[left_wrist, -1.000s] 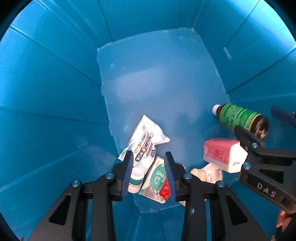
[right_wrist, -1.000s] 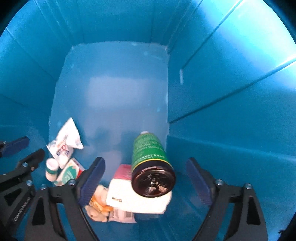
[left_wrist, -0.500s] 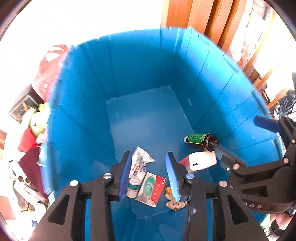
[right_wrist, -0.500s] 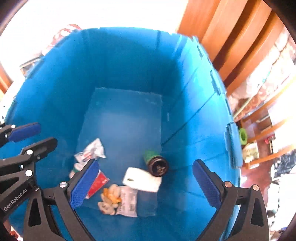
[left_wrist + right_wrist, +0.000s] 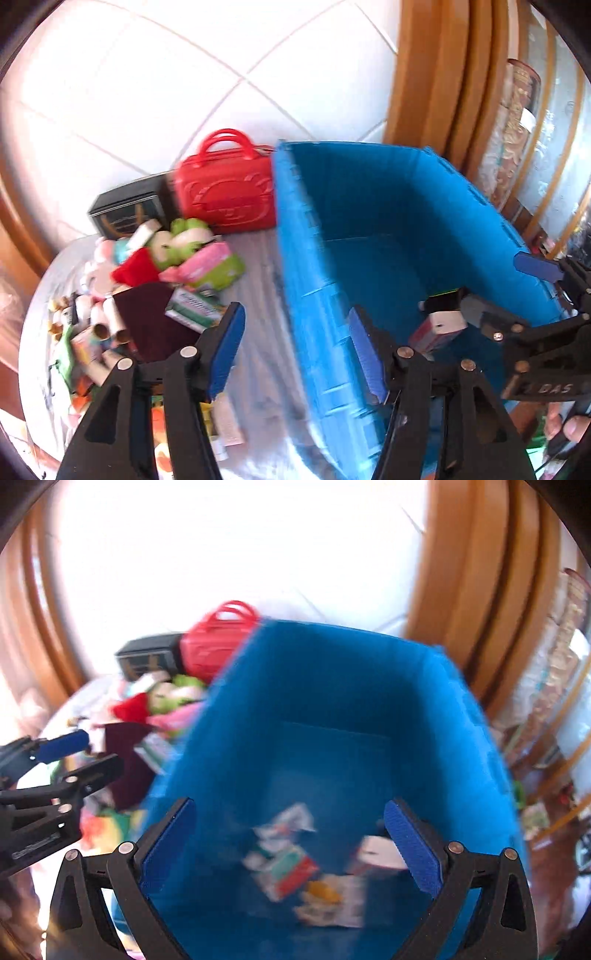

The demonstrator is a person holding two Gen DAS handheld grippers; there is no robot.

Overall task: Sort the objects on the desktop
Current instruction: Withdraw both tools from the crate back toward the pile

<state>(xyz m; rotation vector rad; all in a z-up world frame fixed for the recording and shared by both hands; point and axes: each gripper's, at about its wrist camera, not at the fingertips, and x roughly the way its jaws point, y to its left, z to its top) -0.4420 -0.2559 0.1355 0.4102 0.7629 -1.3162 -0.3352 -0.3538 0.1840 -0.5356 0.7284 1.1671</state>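
Between right fingers: binned items

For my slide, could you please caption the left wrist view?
Left gripper, jaws opening and empty, above the blue bin's near wall, with a pile of toys and boxes beside it.

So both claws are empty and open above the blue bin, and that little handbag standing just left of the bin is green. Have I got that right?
Nearly. The handbag is red, not green, as the left wrist view shows. The rest holds: it stands just left of the blue bin, and the left gripper, its jaws opening, and the right gripper are both empty.
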